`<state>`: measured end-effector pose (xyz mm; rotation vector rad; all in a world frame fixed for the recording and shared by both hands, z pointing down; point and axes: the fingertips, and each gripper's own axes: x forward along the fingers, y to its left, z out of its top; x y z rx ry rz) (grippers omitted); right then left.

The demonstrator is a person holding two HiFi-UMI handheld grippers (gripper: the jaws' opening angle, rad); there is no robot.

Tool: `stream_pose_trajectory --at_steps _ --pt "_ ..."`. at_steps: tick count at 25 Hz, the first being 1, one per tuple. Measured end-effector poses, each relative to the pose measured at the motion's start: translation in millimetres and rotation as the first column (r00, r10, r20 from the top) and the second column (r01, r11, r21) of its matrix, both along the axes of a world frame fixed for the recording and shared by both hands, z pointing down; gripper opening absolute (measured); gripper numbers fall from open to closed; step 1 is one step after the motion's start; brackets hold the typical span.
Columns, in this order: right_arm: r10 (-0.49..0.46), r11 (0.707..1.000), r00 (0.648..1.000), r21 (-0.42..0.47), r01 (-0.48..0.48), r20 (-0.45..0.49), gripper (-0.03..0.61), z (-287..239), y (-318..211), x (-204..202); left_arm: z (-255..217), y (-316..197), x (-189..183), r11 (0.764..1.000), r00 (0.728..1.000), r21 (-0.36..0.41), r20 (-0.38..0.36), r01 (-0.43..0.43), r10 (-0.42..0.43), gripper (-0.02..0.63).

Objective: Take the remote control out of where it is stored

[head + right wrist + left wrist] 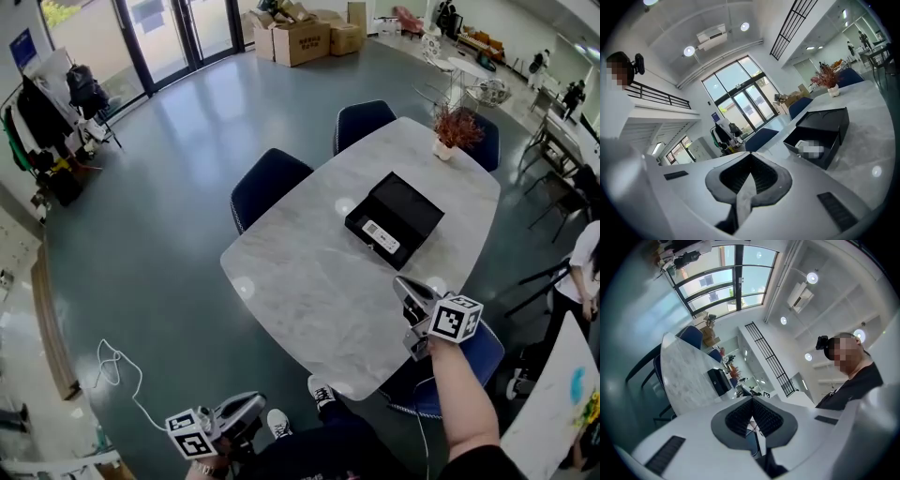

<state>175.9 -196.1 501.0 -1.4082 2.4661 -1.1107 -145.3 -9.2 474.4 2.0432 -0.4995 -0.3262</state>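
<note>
Grey right tool (400, 281) closed, empty, left tool (261, 401) closed, empty

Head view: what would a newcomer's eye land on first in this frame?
The open black box stands out most, alone near the middle of the pale marble table, with the white remote control lying inside it. Next come the right tool, shut and empty over the table's near side, and the red-leaved potted plant at the far end.

table (300, 281): marble-look, polished (lamp glints) | box (412, 208): matt black | floor (169, 187): glossy | chair (267, 183): blue cloth
</note>
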Motion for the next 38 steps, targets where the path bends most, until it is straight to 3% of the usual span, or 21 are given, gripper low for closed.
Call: stream_pose_trajectory --at_steps 10,17,19,21,26,31,34,38 --pt "-0.056 0.989 0.97 -0.149 0.021 -0.237 0.011 51 -92 58 4 -17 20 0.999 0.999 -0.029 0.019 0.035 -0.034 0.006" --pt "-0.159 0.962 0.899 -0.268 0.048 -0.409 0.019 92 -140 85 16 -13 23 0.995 0.997 -0.07 0.026 0.073 -0.072 0.006" --pt "-0.196 0.952 0.877 -0.298 0.064 -0.438 0.071 101 -151 89 19 -12 23 0.993 0.996 -0.079 0.034 0.083 -0.08 0.006" --pt "-0.236 0.941 0.849 -0.328 0.079 -0.473 0.083 109 -160 93 22 -11 21 0.991 0.995 -0.09 0.042 0.096 -0.092 0.006" --pt "-0.296 0.907 0.83 -0.411 0.09 -0.473 0.098 133 -175 98 32 -8 21 0.985 0.991 -0.119 0.053 0.125 -0.119 0.006" --pt "-0.372 0.87 0.778 -0.483 0.101 -0.507 0.118 159 -183 95 40 -5 23 0.979 0.989 -0.141 0.055 0.145 -0.138 0.006" --pt "-0.393 0.854 0.77 -0.511 0.103 -0.503 0.124 166 -190 94 43 -5 22 0.976 0.987 -0.151 0.055 0.155 -0.149 0.006" --pt "-0.475 0.815 0.716 -0.563 0.137 -0.512 0.135 177 -191 90 47 -5 22 0.972 0.986 -0.166 0.06 0.166 -0.158 0.006"
